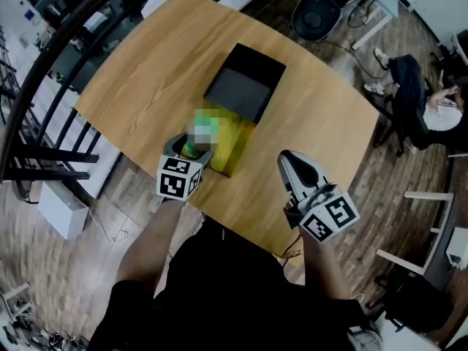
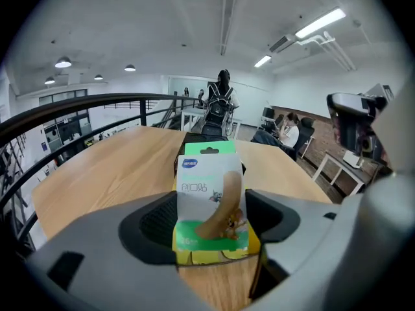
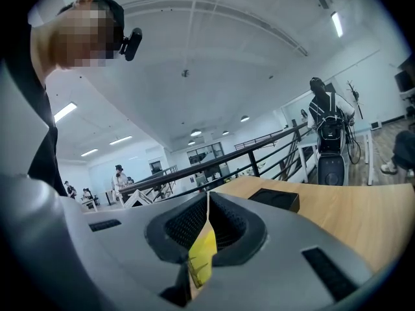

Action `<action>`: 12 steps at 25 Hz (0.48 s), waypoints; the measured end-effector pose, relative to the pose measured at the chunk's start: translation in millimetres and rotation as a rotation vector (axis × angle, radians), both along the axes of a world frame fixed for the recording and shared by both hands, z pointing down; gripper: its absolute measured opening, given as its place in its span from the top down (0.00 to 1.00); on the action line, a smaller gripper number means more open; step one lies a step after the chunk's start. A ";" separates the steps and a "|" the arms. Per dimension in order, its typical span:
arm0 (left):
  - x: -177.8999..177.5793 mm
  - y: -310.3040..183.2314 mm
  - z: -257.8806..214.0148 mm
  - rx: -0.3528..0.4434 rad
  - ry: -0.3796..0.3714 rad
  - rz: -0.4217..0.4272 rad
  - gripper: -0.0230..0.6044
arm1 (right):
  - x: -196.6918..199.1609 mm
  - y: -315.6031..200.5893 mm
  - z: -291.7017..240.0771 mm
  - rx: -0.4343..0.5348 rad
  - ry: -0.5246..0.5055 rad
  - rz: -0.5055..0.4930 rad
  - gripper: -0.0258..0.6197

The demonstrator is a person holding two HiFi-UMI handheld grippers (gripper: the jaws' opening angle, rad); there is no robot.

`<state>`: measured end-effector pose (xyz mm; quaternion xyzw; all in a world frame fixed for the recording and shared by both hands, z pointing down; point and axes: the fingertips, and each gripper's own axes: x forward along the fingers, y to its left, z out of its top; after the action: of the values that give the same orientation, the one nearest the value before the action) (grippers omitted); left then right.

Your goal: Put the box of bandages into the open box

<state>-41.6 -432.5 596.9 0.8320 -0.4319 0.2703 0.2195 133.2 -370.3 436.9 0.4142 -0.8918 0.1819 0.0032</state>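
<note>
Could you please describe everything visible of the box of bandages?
The box of bandages is a flat carton, white-fronted with green bands at top and bottom, printed with a tan plaster strip and a cartoon. It stands upright, clamped at its lower sides by the left gripper, above the table, with a yellow box at its base.

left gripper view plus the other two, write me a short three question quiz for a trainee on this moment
1. True or false: the left gripper has its jaws closed on the green-and-white box of bandages.
2. The black square box is: A) on the wooden table; B) in the right gripper; C) on the floor.
3. What shows between the right gripper's shut jaws?
Key: 1 true; 2 A; 3 a thin yellow strip.
</note>
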 end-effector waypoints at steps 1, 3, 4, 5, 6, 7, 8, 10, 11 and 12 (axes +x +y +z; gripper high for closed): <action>3.3 -1.9 6.1 -0.014 -0.010 0.009 0.43 | 0.3 -1.8 1.8 -0.006 0.000 0.000 0.90; 9.6 -3.6 18.4 -0.042 -0.027 0.030 0.43 | 0.9 -4.3 5.7 -0.017 0.000 0.003 0.90; 12.6 -3.5 24.5 -0.054 -0.036 0.041 0.43 | 0.9 -4.8 7.8 -0.022 0.000 0.006 0.90; 15.6 -3.2 30.5 -0.067 -0.045 0.053 0.43 | 0.9 -5.3 9.5 -0.026 0.000 0.008 0.90; 18.9 -3.1 36.5 -0.080 -0.056 0.066 0.43 | 1.1 -5.9 10.9 -0.030 0.000 0.010 0.90; 22.5 -3.5 42.2 -0.092 -0.067 0.078 0.43 | 1.6 -6.6 12.1 -0.032 0.000 0.012 0.90; 25.7 -3.8 47.9 -0.105 -0.078 0.088 0.43 | 2.0 -6.9 13.4 -0.033 -0.001 0.013 0.90; 29.4 -2.9 59.6 -0.127 -0.100 0.102 0.43 | 2.5 -4.9 16.9 -0.036 -0.003 0.017 0.90; 30.3 -2.1 64.8 -0.135 -0.113 0.107 0.43 | 2.8 -2.9 18.9 -0.039 -0.003 0.019 0.90; 31.2 -1.6 68.6 -0.140 -0.126 0.112 0.43 | 3.5 -0.9 20.7 -0.042 -0.003 0.022 0.90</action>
<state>-10.4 -434.1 665.5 0.8189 -0.3775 0.3634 0.2342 136.7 -371.1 457.6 0.4236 -0.8832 0.2013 0.0084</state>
